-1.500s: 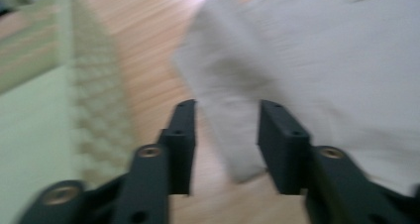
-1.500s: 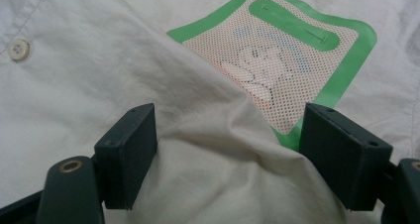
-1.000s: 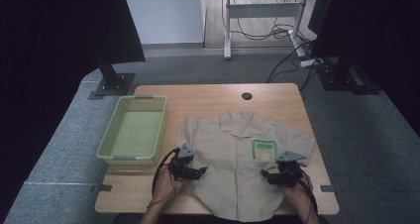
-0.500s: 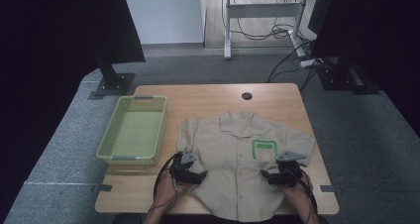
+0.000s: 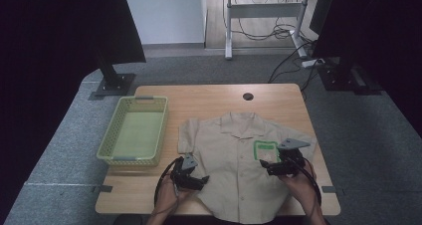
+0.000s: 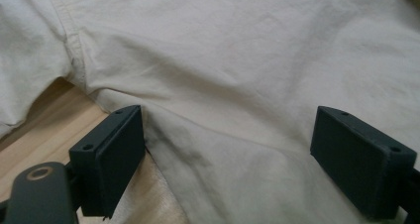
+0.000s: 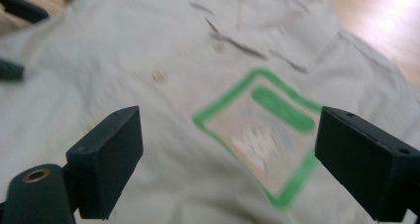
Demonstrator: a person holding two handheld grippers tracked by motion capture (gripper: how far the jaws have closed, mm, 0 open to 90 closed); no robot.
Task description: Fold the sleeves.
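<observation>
Here the wooden surface (image 5: 209, 94) fills the middle of the high view, with a beige shirt (image 5: 234, 170) spread flat across its lower centre, collar toward the top. A green basket (image 5: 133, 134) sits left of the shirt, apart from it. The shirt's green-bordered badge (image 5: 264, 149) lies right of centre. The left claw (image 5: 197, 181), at the shirt's lower left edge, has jaws apart over cloth. The right claw (image 5: 268, 167), beside the badge, has just been opening, gripping nothing.

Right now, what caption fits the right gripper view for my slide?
Open right claw hovering above the beige shirt, its green-bordered pocket patch showing between the jaws.
</observation>
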